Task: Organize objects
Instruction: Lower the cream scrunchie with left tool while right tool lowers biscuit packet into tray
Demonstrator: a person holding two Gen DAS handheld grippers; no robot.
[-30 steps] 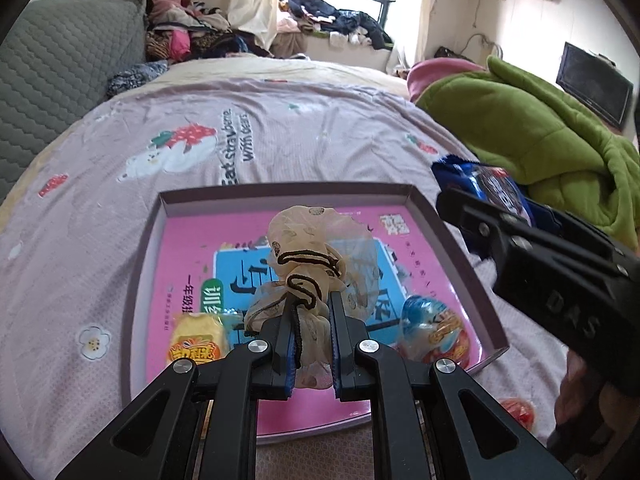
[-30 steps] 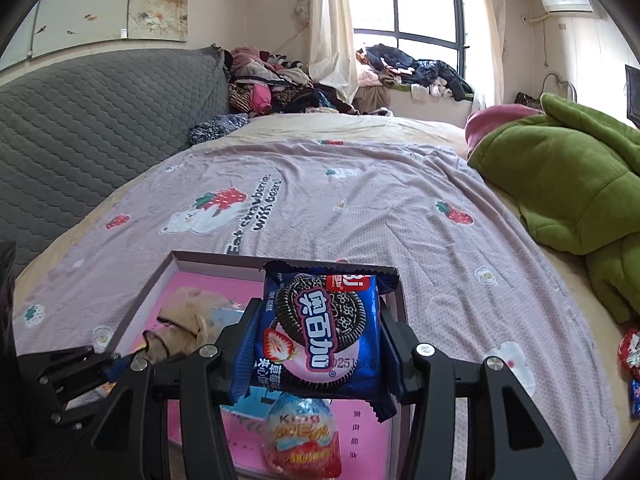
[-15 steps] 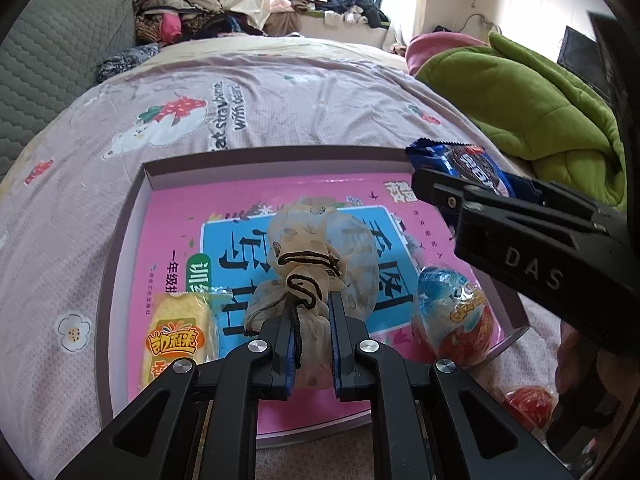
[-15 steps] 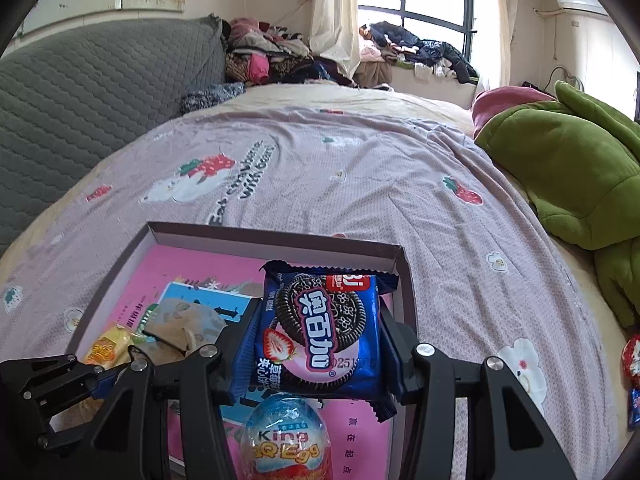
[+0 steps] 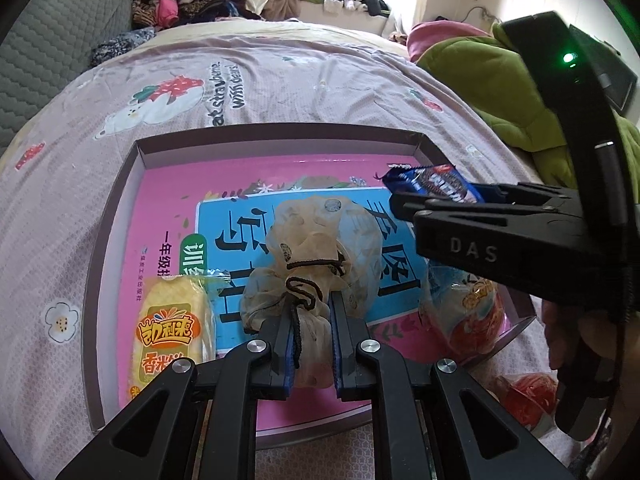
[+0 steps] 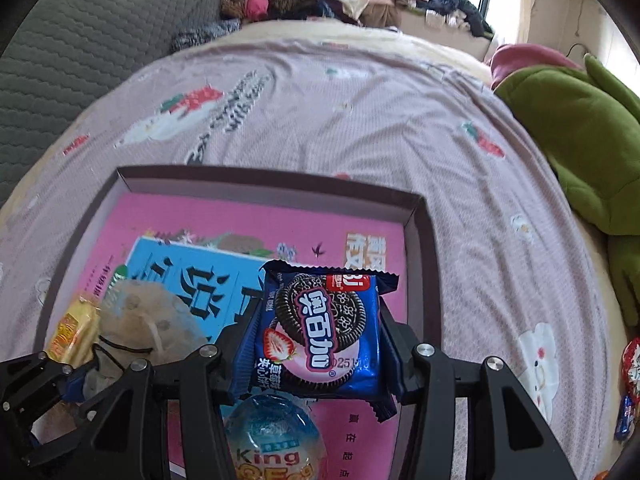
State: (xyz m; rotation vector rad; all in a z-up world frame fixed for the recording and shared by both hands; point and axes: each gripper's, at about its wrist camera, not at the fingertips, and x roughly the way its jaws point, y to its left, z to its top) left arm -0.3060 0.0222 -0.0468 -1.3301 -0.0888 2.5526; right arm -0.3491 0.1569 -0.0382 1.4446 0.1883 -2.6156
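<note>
Cookie packet (image 6: 320,336), light and crinkly with breakable biscuits inside, is hanging over the pink tray (image 6: 420,240), the right tool (image 6: 316,344) pinching its side edges; the left tool (image 5: 312,344) is squeezing a soft mesh pouch (image 5: 320,236).

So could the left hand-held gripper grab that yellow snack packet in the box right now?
Probably not: the left hand-held gripper is shut on the mesh pouch. The yellow snack packet lies uncovered beside it.
</note>
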